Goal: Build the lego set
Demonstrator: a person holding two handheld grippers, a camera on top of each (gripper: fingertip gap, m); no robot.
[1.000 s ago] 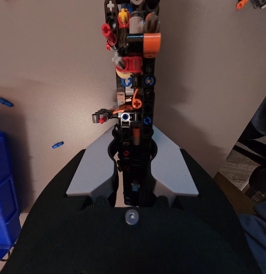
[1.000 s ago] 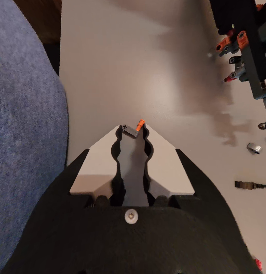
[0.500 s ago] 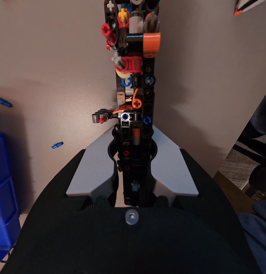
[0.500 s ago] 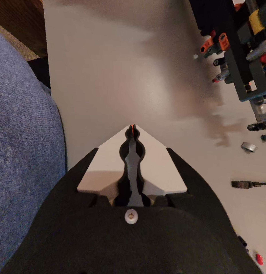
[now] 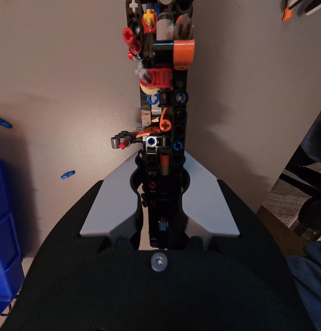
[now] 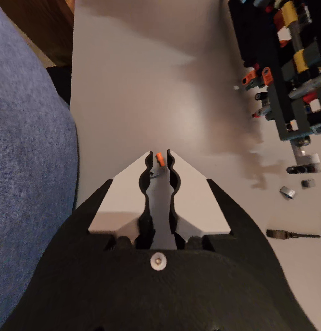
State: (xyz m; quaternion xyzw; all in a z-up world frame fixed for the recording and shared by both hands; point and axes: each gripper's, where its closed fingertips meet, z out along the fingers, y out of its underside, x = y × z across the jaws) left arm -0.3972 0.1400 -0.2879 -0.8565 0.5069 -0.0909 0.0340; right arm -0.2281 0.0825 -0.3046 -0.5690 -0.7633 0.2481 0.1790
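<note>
My left gripper [image 5: 161, 154] is shut on the long black lego assembly [image 5: 179, 116], which carries red, orange, blue and yellow parts and runs straight ahead over the pale table [image 5: 66, 71]. My right gripper [image 6: 159, 151] is open by a narrow gap above the table. A small grey piece with an orange pin [image 6: 160, 159] lies between its fingers, close to the left finger [image 6: 127, 179], and I cannot tell if it touches. The assembly also shows at the upper right of the right wrist view [image 6: 281, 100].
Two blue pins [image 5: 68, 174] [image 5: 2, 122] and a blue bin [image 5: 3, 223] are on the left. Loose parts lie right of my right gripper: a grey bush [image 6: 287, 192], a black beam [image 6: 299, 169], a dark axle piece [image 6: 281, 236]. A person's blue clothing [image 6: 21, 143] borders the table edge [image 6: 72, 125]. My hands' fingertips stand some 20 cm from each other.
My right gripper was shut on the small grey and orange piece half a second ago; it has opened and the piece now sits loose between the fingers. The left gripper has not moved.
</note>
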